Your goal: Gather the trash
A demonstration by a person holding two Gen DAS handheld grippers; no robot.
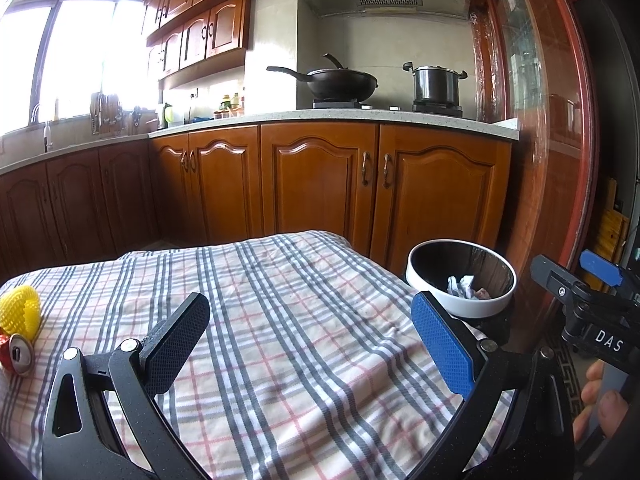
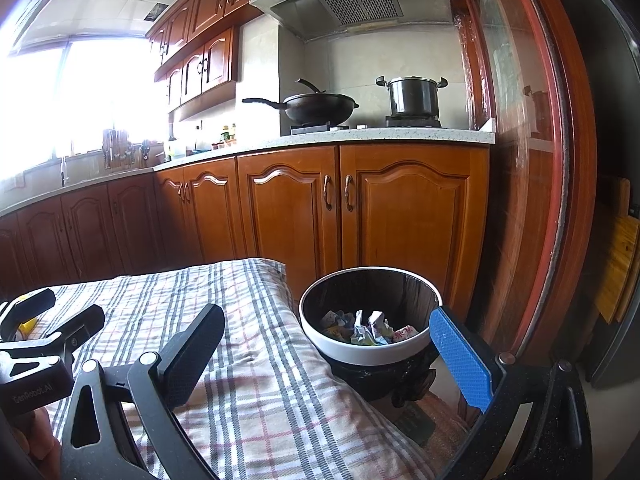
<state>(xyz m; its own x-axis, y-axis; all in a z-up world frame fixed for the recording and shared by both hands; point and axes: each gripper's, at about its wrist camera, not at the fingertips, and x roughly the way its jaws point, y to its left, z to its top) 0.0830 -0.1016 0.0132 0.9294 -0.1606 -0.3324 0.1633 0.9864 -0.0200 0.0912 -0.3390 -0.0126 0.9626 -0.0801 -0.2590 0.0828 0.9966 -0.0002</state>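
While both spread wide and empty, left tongs (image 1: 308,340) nearer than right tongs (image 2: 332,344) to red can (image 1: 16,356) and yellow net (image 1: 20,312) at desk's (image 1: 304,280) left edge.

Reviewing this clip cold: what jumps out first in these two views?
The plaid cloth fills the foreground, with both grippers, left and right, open and empty above it. Off its right edge stands a white-rimmed bin holding crumpled paper. At the cloth's far left lie a yellow mesh and a red can, not yet collected.
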